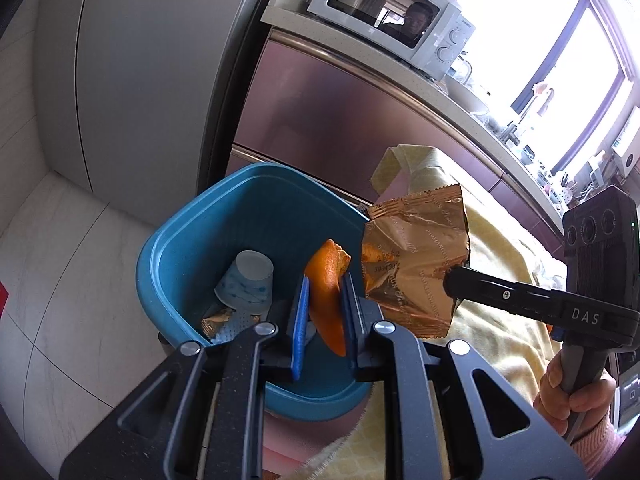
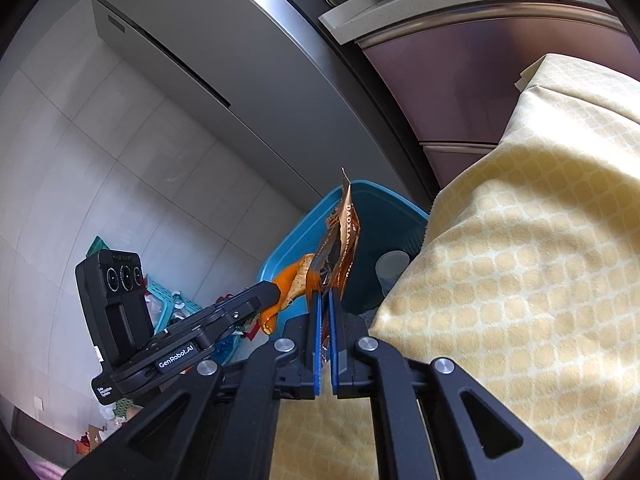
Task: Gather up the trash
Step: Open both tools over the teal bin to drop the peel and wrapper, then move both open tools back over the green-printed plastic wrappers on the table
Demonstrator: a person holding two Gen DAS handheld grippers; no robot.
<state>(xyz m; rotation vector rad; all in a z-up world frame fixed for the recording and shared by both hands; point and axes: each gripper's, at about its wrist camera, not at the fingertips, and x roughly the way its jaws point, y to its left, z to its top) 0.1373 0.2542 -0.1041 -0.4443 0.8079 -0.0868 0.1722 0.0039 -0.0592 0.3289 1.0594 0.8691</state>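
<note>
Over blue bin (image 1: 188, 240) | left hand-held gripper (image 1: 325, 304) clamps orange peel (image 1: 326, 280) | right hand-held gripper (image 2: 325, 300) pinches gold wrapper (image 1: 412, 256)

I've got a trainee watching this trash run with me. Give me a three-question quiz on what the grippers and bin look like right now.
1. True or false: the left gripper is shut on an orange peel.
2. What does the right gripper hold? A) paper cup B) foil wrapper C) yellow cloth
3. Fill in: inside the blue bin a paper ____ already lies on its side.

Key:
1. True; the peel sits clamped between the blue pads, above the bin.
2. B; the foil wrapper is pinched at one edge.
3. cup.
</note>
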